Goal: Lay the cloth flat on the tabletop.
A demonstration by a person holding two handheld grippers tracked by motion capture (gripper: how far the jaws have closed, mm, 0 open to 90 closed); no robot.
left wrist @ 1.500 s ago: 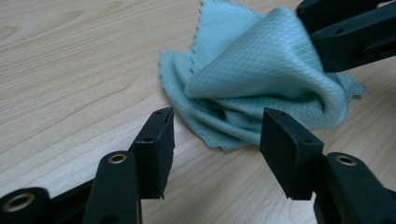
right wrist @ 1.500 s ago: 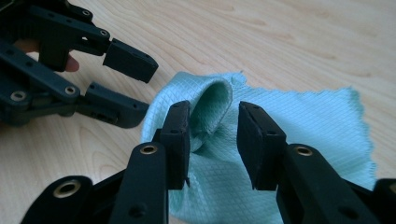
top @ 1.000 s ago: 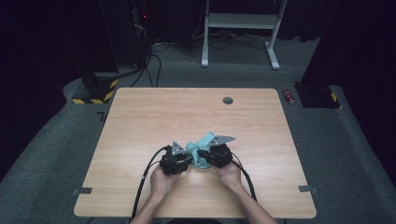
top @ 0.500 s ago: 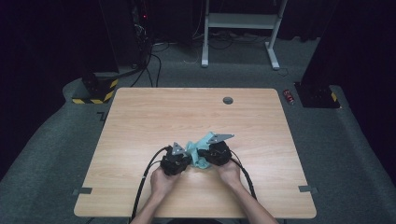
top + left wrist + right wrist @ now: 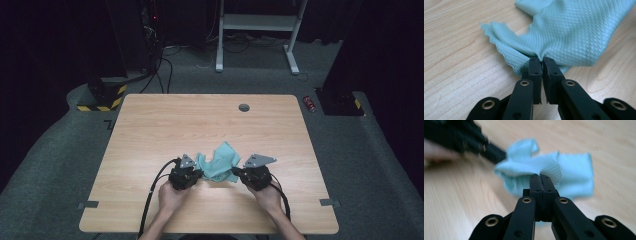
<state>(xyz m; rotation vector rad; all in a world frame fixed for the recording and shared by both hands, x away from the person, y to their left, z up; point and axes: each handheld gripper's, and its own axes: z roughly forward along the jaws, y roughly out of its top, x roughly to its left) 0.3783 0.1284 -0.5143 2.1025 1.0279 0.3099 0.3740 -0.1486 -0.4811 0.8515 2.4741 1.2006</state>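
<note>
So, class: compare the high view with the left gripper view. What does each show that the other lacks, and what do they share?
High view alone: the whole table, both hands, the right gripper at the cloth's right side, a round hole in the tabletop, the dark floor around.
Left gripper view alone: the cloth's diamond weave and the left gripper pinching a bunched fold, its jaws having just closed.
Both: the teal cloth on the wooden tabletop, with that gripper at its edge.

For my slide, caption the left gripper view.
Left gripper pinching a fold of the teal cloth on the wooden table.
</note>
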